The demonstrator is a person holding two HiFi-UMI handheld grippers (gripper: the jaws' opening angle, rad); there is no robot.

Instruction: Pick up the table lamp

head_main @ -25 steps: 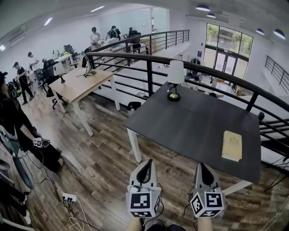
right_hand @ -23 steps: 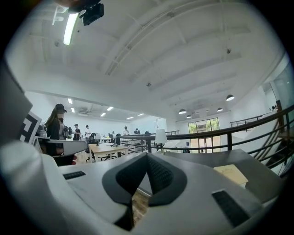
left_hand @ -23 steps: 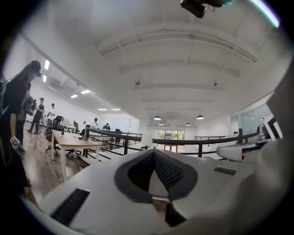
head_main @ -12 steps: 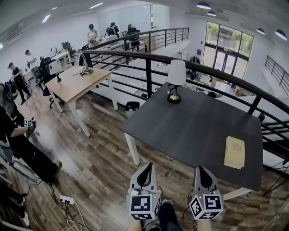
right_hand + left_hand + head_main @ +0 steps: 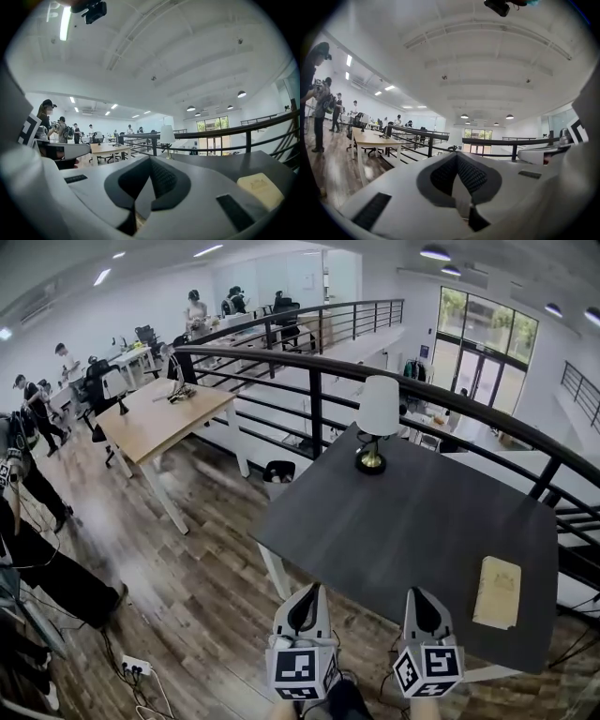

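Note:
The table lamp (image 5: 376, 424), with a white shade and a brass base, stands upright at the far corner of the dark grey table (image 5: 403, 521). It also shows small in the right gripper view as the lamp (image 5: 167, 135), far ahead. My left gripper (image 5: 311, 589) and right gripper (image 5: 413, 592) hover side by side at the table's near edge, both shut and empty, far from the lamp. In the left gripper view the shut left gripper (image 5: 457, 155) fills the lower half and the lamp is hidden.
A tan book (image 5: 498, 592) lies near the table's right edge. A black railing (image 5: 441, 395) runs behind the table. A wooden desk (image 5: 159, 413) stands at the left, with people (image 5: 33, 399) beyond. A power strip (image 5: 134, 667) lies on the wood floor.
Both grippers have come forward to the table's near edge. The table and lamp have drawn nearer in the head view. The jaws stay shut.

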